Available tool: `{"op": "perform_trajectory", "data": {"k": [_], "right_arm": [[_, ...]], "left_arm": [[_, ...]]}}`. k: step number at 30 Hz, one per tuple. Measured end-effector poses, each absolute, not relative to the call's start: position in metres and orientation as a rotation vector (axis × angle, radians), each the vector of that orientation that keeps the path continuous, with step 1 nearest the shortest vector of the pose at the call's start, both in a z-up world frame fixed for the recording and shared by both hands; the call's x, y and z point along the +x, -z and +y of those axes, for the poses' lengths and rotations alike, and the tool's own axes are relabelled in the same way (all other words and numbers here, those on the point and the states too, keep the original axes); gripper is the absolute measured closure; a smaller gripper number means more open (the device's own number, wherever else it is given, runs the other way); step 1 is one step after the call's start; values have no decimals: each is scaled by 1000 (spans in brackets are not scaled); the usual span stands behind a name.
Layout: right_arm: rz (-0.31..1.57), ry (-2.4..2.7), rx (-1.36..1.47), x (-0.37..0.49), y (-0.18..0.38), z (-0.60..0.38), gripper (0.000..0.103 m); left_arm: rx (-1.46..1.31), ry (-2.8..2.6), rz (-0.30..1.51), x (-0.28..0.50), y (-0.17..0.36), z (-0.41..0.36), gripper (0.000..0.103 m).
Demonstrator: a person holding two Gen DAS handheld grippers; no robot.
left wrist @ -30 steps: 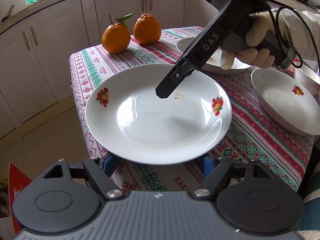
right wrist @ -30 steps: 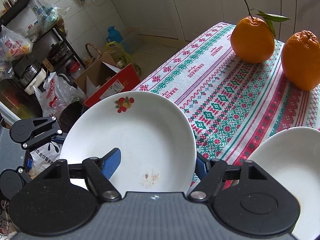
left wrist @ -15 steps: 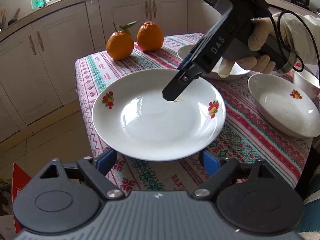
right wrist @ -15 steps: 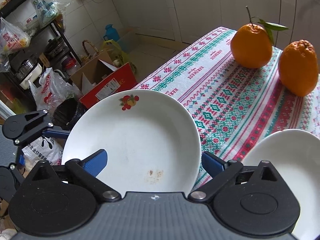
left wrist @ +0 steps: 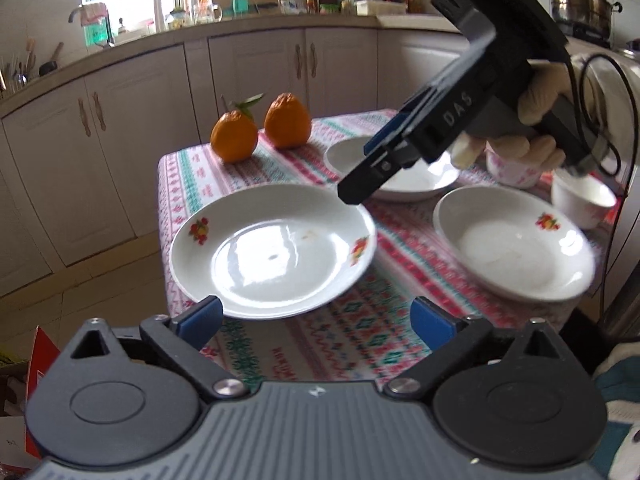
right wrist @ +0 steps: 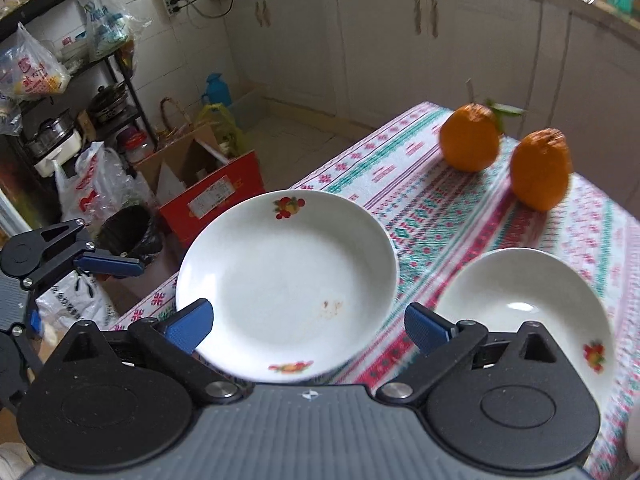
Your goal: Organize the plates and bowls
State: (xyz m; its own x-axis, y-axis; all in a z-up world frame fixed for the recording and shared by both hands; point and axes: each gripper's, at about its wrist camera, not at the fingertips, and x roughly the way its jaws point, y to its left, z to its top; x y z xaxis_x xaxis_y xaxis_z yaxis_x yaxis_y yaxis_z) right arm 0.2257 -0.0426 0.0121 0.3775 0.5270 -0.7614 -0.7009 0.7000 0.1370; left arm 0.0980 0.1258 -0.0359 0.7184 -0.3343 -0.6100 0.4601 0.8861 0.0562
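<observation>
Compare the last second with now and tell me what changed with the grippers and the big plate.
Both grippers let go of the big plate and drew back: the left gripper is opening, its pads clear of the rim, and the right gripper stands wide open. The plate, the two oranges and the other plates stayed put on the tablecloth.

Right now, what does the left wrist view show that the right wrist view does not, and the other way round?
Only the left wrist view: the gloved hand holding the right gripper, a third white fruit-print plate, a small white cup and a steel pot.

Only the right wrist view: the red cardboard box, a blue jug and a black rack with plastic bags.

Both: the near white plate, two oranges and the striped patterned tablecloth. The left gripper is opening, with nothing gripped.
</observation>
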Motion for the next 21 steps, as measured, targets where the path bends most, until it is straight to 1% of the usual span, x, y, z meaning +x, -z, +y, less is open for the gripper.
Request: {"op": "perform_trajectory", "data": {"k": [2,11,14,21], "right_arm": [[850,-770,-235,209,-18,-49,0],[737,-657,-270,134,-32,-88,0],[710,-628,-258,112,-29,-105,0],[717,-556,-216,76,-11,-140,0]], "left_arm": [[217,439,614,90,33,118,1],[233,431,580,57,34,88,1],[223,428,582,50,37,81,1],[229,401,581,39,44,61,1]]}}
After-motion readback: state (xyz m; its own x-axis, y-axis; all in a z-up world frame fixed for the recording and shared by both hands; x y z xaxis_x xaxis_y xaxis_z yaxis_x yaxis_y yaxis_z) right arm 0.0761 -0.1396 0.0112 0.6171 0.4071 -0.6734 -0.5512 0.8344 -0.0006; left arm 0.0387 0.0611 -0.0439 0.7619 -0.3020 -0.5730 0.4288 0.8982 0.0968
